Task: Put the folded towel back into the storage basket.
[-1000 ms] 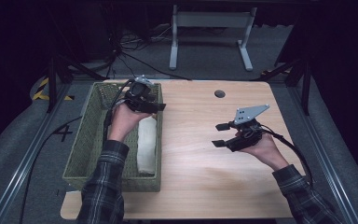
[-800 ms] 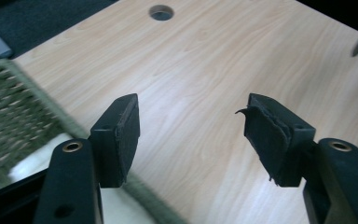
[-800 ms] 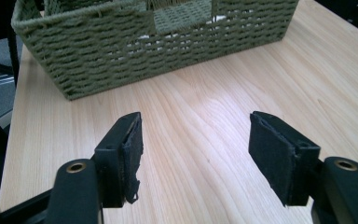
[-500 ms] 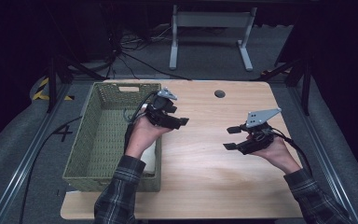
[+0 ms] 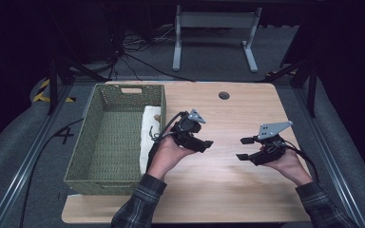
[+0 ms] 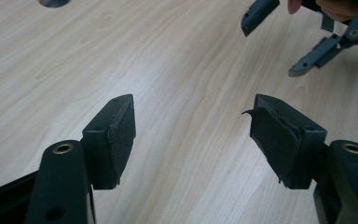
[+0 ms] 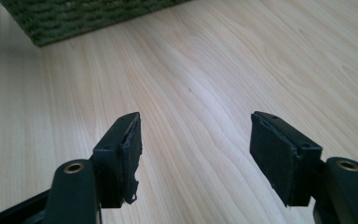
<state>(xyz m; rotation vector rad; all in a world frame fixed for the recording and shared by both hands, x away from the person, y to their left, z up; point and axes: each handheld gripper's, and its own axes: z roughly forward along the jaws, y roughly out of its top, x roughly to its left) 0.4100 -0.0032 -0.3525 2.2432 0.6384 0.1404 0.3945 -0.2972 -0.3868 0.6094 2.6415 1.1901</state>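
High view: our left gripper (image 5: 208, 144) has come out of the green wicker basket (image 5: 105, 167) w/in the last sec and now hangs over bare counter (image 5: 247, 190), just right of the basket's right wall, pointing toward the right gripper (image 5: 244, 148). A sec ago it was down inside the basket over the white cloth (image 5: 148, 135); now the cloth lies alone along the basket's right inner wall, partly behind our left hand (image 5: 167, 154), w/ nothing gripping it. Right gripper has barely shifted, hovering mid-right of the counter, fingers apart. We read this as the drop-off being done: cloth is in the basket, both tools are free, and we're likely at the end of the job or pulling back to rest. Left gripper view: left fingers (image 6: 114, 135) stand wide w/ only wood grain btw them, no cloth caught; the right pad's rubber looks a bit peeled at its edge. The other gripper (image 6: 279, 32) shows far off at top right, also spread. Right gripper view: right fingers (image 7: 121, 149) wide too, empty, over bare counter, w/ a corner of the basket (image 7: 74, 18) at top left, well apart. Nothing else on the counter seems to need picking up.
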